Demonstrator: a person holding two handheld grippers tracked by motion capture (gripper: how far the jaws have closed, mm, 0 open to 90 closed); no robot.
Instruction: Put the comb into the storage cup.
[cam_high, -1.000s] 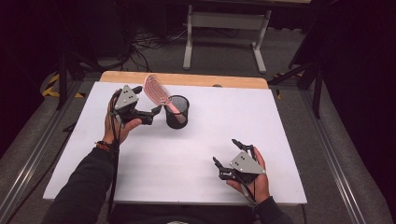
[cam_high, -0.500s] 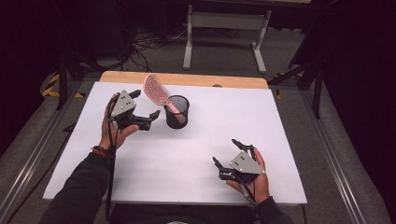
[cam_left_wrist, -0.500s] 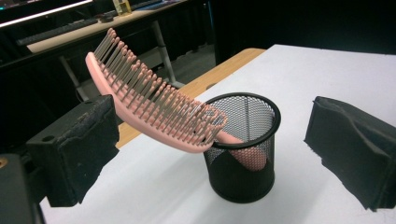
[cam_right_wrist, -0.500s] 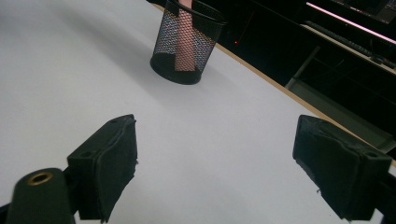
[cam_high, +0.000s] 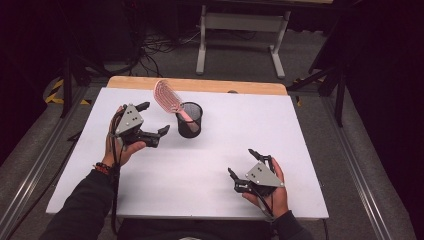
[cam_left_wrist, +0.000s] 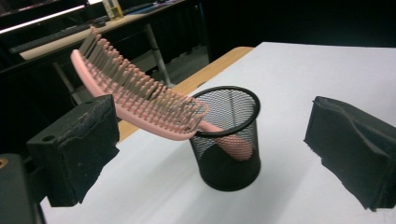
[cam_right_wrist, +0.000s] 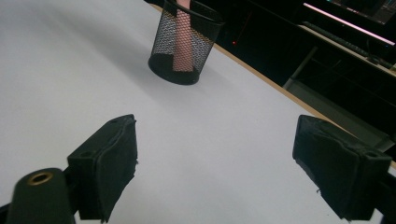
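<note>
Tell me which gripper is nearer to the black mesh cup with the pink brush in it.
Left. The left gripper sits just beside the mesh cup, jaws open toward it; the right gripper rests apart, near the table's front edge.

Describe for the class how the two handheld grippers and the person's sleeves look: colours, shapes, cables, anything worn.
Each gripper, left and right, is black with a grey three-cornered plate on top and two blocky black foam-like pads. A dark cable trails along the left forearm. The sleeves are dark, and a beaded bracelet circles the left wrist.

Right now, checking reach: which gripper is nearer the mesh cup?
The left gripper, just beside the mesh cup; the right gripper sits far off near the table's front edge.
</note>
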